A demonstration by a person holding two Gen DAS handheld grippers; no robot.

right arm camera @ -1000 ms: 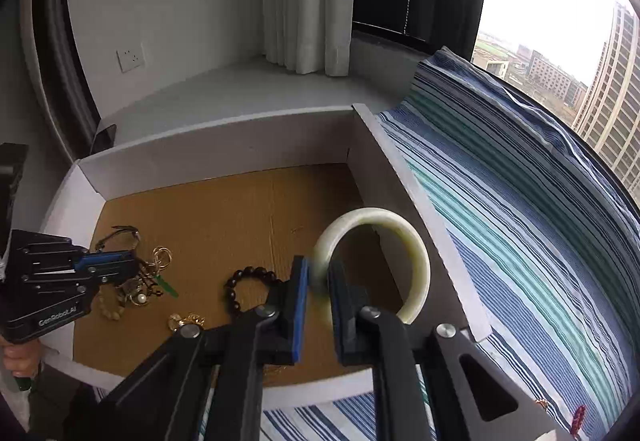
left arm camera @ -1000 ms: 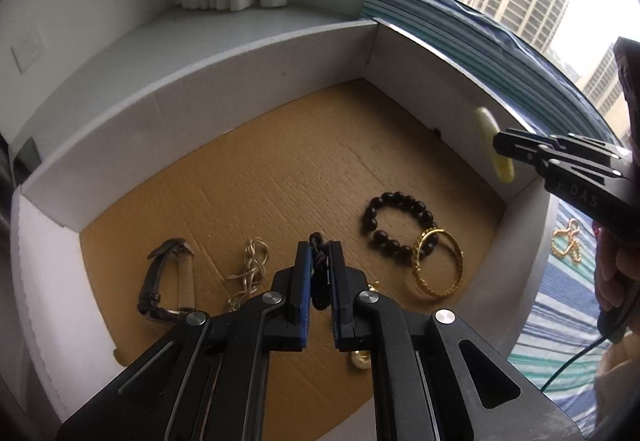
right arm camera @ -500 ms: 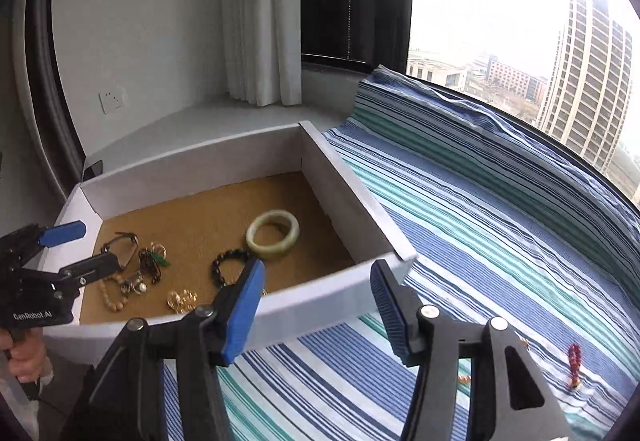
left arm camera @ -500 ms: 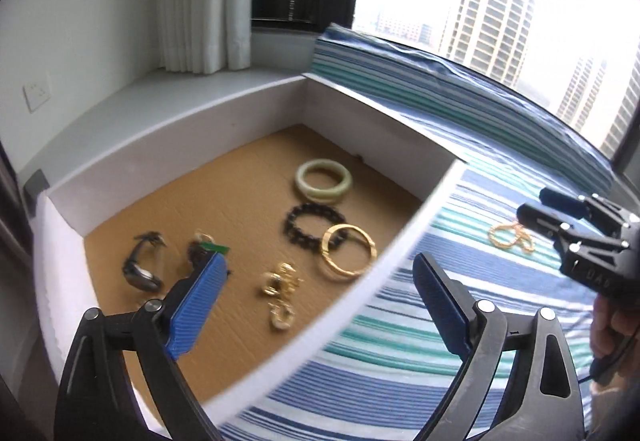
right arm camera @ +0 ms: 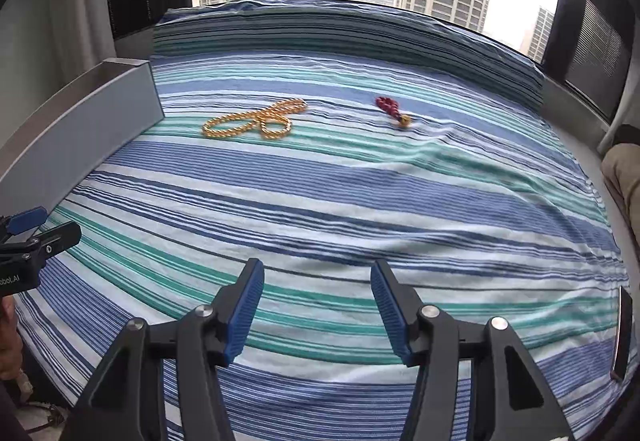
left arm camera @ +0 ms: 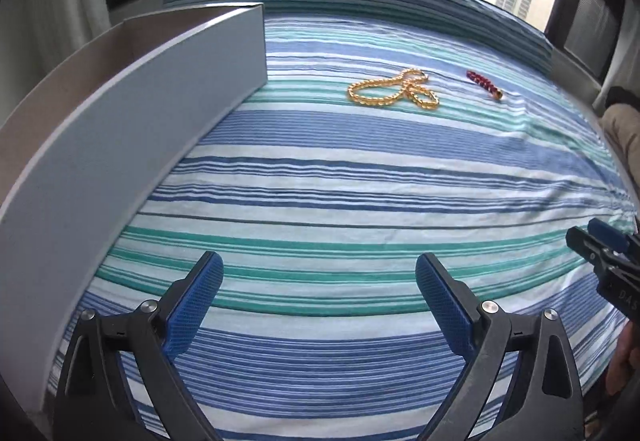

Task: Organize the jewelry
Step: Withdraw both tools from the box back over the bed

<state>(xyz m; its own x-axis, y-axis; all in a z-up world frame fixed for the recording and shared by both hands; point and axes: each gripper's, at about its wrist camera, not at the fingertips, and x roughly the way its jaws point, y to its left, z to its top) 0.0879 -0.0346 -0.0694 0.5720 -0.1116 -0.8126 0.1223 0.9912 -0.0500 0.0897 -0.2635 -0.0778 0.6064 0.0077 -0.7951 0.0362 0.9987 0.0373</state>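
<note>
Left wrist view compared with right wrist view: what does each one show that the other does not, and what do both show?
Only the left wrist view shows the right gripper, at its right edge. Only the right wrist view shows the left gripper, at its left edge. Both show the gold bead necklace and the red bead piece lying apart on the striped sheet, and the grey box wall.

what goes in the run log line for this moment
left gripper open, empty | right gripper open, empty | gold necklace, red bracelet on striped bedspread
</note>
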